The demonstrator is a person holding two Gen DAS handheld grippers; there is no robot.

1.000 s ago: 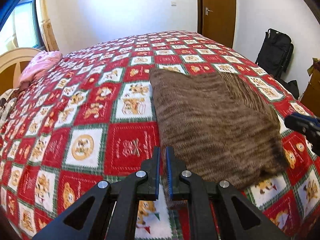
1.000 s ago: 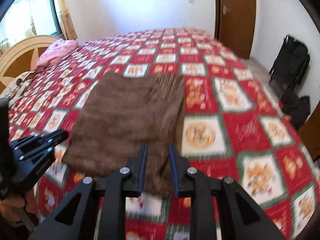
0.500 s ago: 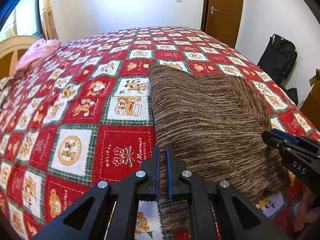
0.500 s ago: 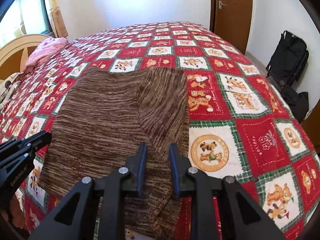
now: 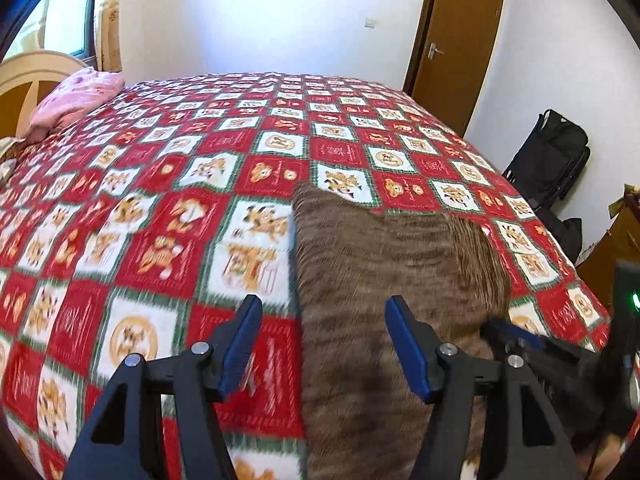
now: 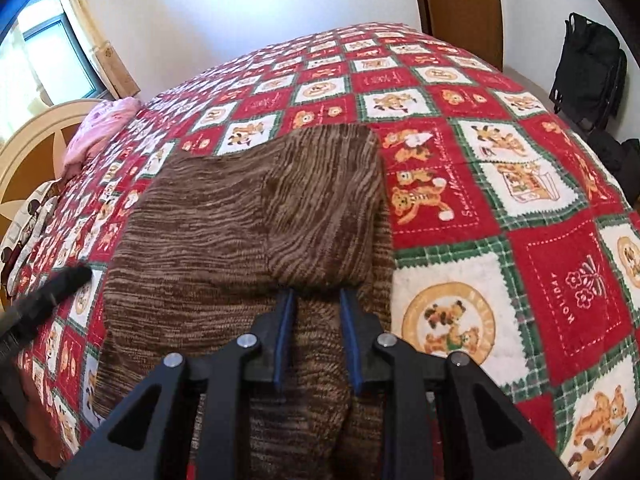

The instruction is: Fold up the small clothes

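A brown striped knit sweater (image 6: 224,232) lies folded on the red patchwork bedspread (image 6: 552,264). My right gripper (image 6: 317,296) is shut on a bunched fold of it near the front edge, and a folded-over flap hides the fingertips. In the left wrist view the sweater (image 5: 380,272) is blurred. My left gripper (image 5: 322,308) is opening above the sweater's left edge. That edge runs between its blue pads (image 5: 244,344), which do not press on it. The right gripper (image 5: 520,340) shows dark at the sweater's right side. The left gripper (image 6: 48,292) is a blurred shape at the left.
A pink cloth (image 5: 76,100) lies at the far left by a wooden headboard (image 6: 36,152). A black bag (image 5: 552,156) stands on the floor right of the bed, near a brown door (image 5: 456,52). The bedspread (image 5: 168,208) is bare left of the sweater.
My left gripper was shut on the sweater's near edge and has sprung open, letting it go. The right gripper has sunk closer to the sweater, still gripping its fold.
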